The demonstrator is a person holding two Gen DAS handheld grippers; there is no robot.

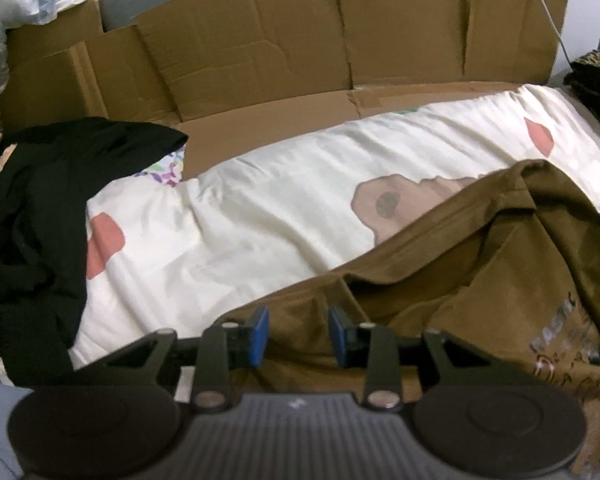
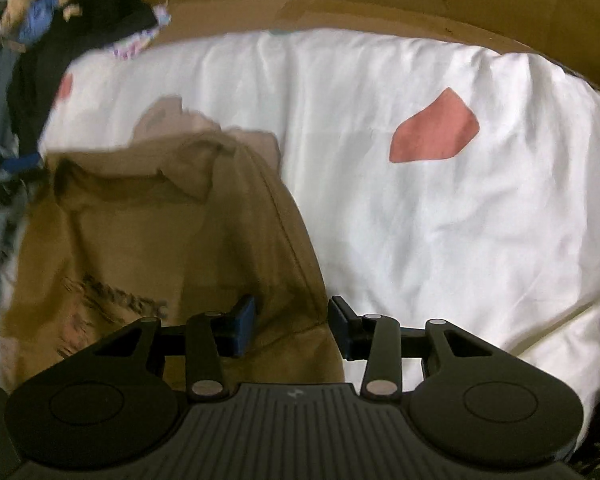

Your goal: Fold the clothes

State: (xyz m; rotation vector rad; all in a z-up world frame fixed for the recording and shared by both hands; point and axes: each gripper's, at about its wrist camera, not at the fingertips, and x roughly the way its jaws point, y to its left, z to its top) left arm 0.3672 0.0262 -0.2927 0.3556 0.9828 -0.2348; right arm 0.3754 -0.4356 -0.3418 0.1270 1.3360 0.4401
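Bedding in white with pink patches (image 2: 420, 208) carries a brown printed T-shirt (image 1: 480, 280), rumpled and partly doubled over itself at the near edge, with a heap of dark clothes (image 1: 28, 232) unfolded at the left. Neat folding appears unfinished. Left claw (image 1: 298, 336) and right claw (image 2: 290, 330) both stand open over the shirt's edges, gripping nothing.

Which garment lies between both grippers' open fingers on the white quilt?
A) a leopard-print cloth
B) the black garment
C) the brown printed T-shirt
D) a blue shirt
C: the brown T-shirt lies between the open left gripper and the open right gripper.
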